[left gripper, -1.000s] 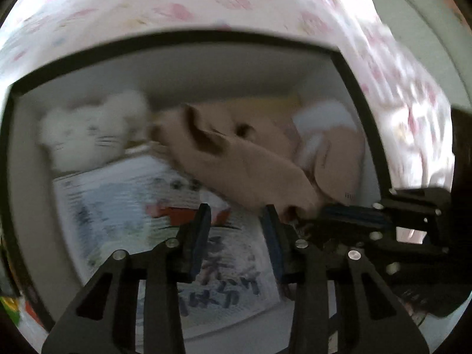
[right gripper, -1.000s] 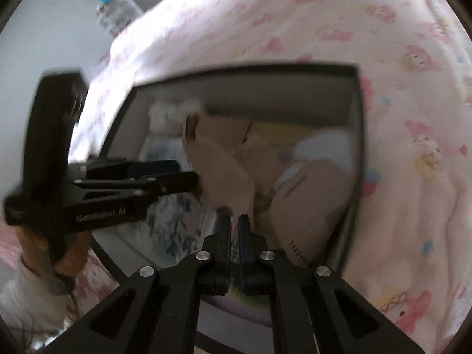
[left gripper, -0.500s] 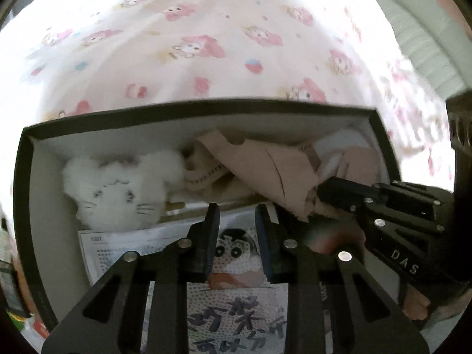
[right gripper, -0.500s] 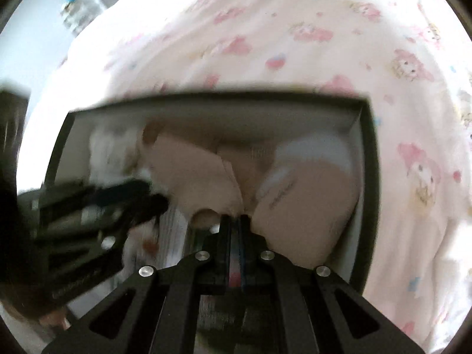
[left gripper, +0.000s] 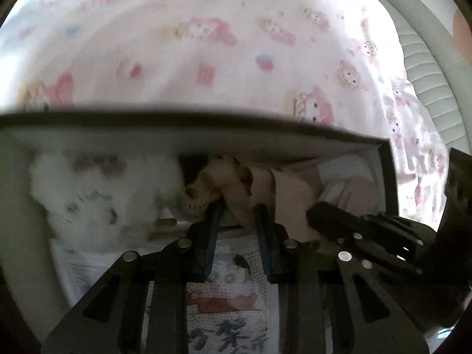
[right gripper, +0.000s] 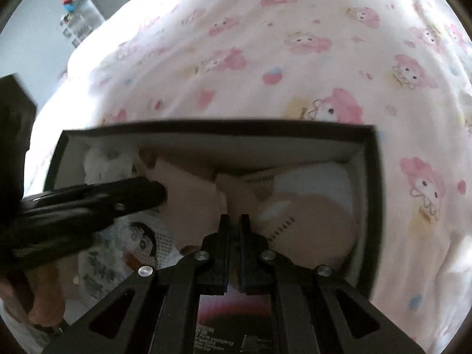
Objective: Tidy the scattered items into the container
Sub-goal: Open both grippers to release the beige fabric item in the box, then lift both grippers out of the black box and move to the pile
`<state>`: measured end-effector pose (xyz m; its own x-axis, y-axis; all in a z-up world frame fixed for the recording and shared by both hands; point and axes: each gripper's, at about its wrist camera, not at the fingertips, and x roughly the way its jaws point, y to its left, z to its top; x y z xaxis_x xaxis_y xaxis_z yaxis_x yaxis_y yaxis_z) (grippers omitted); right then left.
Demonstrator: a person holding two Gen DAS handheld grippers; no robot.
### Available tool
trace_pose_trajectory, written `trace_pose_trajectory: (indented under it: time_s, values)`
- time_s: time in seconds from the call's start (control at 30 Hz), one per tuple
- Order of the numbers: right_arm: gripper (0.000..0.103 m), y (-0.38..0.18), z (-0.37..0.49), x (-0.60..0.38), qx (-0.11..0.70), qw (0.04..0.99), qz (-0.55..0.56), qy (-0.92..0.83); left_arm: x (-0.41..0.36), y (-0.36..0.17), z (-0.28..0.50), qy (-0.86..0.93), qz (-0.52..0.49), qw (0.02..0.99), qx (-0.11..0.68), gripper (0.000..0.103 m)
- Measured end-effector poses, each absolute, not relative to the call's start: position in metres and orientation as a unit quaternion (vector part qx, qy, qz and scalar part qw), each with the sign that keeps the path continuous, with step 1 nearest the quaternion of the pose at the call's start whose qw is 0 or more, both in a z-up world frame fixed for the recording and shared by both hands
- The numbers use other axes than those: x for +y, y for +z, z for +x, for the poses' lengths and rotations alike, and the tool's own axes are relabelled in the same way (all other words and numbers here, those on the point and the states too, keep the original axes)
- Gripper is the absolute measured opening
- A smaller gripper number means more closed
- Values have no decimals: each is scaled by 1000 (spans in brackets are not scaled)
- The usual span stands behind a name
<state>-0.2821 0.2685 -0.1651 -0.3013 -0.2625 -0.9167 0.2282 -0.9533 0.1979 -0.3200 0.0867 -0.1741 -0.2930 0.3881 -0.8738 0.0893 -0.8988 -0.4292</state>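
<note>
- Inside the black box (right gripper: 372, 194), the left gripper (left gripper: 236, 212) stands part open, its fingers straddling beige cloth (left gripper: 265, 188).
- The right gripper (right gripper: 233, 221) is nearly closed; whether it pinches anything, I cannot tell.
- A white plush (left gripper: 97, 197) sits in the box's far-left corner.

A home bedroom is showing: a bed (right gripper: 295, 67) is lying under a pink cartoon-print sheet (left gripper: 224, 59), a padded headboard (left gripper: 424, 88) is curving alongside, and shelved toys (right gripper: 70, 0) are standing beyond.

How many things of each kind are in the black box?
Fluffy white cat plush toy: 1
Beige fabric pieces: 2 visible, maybe more beneath
White paper sheet with a cartoon boy: 1
Dark printed packet under the right gripper: 1
Total: 5 in the black cardboard box
</note>
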Motion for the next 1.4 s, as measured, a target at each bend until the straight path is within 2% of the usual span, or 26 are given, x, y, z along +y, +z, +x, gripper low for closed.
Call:
trace_pose_trajectory:
  time_s: [0.23, 0.43, 0.6, 0.87, 1.2, 1.4]
  values:
    - [4, -143, -279, 280, -54, 166, 543, -822, 94, -140, -296, 816, -532, 123, -190, 25]
    - [5, -137, -274, 270, -27, 151, 541, -827, 114, -118, -273, 836, -511, 146, -140, 26]
    - [9, -104, -248, 256, -4, 147, 526, -838, 114, -76, -244, 863, -481, 123, -88, 26]
    - [10, -29, -168, 234, 18, 149, 465, -873, 94, -23, -166, 881, -438, 135, -118, 26]
    - [10, -7, -82, 193, 14, 140, 427, -893, 68, 2, -77, 900, -413, 97, -98, 26]
    - [10, -8, -58, 160, 20, 167, 424, -890, 33, -5, -45, 896, -424, 65, -113, 27]
